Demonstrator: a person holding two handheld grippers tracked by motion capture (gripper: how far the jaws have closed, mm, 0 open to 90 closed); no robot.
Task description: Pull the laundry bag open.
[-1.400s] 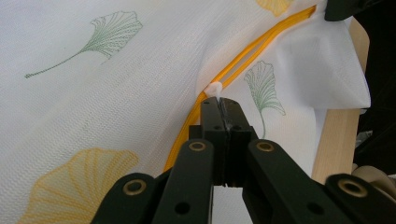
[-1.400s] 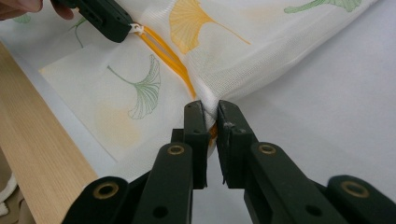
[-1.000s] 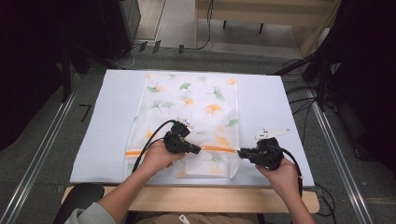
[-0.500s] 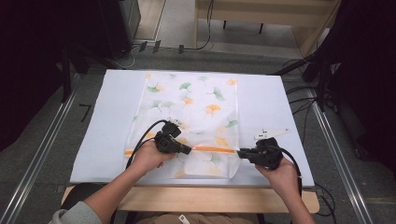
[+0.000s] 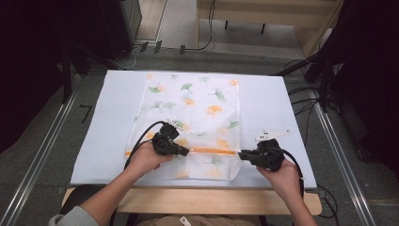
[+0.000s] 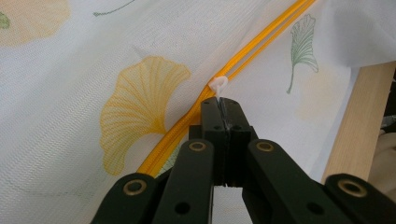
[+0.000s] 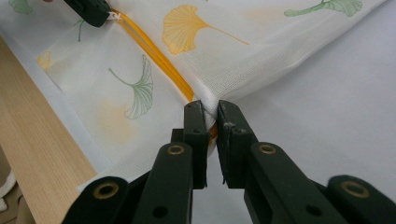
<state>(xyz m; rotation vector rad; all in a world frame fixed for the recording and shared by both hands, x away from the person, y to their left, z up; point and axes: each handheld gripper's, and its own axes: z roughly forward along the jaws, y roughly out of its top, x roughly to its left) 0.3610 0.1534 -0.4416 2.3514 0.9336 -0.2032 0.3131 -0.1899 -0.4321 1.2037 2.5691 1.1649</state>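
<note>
Your left tongs (image 6: 223,106) are clamped on the small white zipper pull (image 6: 218,86) of the white mesh bag with ginkgo-leaf print (image 5: 197,101), lying flat on the white-covered tabletop (image 5: 268,101). Your right tongs (image 7: 211,112) pinch the bag's edge at the end of the orange zipper (image 5: 211,151).

We see a fine, matt mesh cloth bag (image 6: 70,51) with a smooth orange zip (image 6: 261,39); its pull (image 6: 218,85) looks white plastic. The table edge (image 7: 42,154) is pale wood; the jaws are matt black plastic.
</note>
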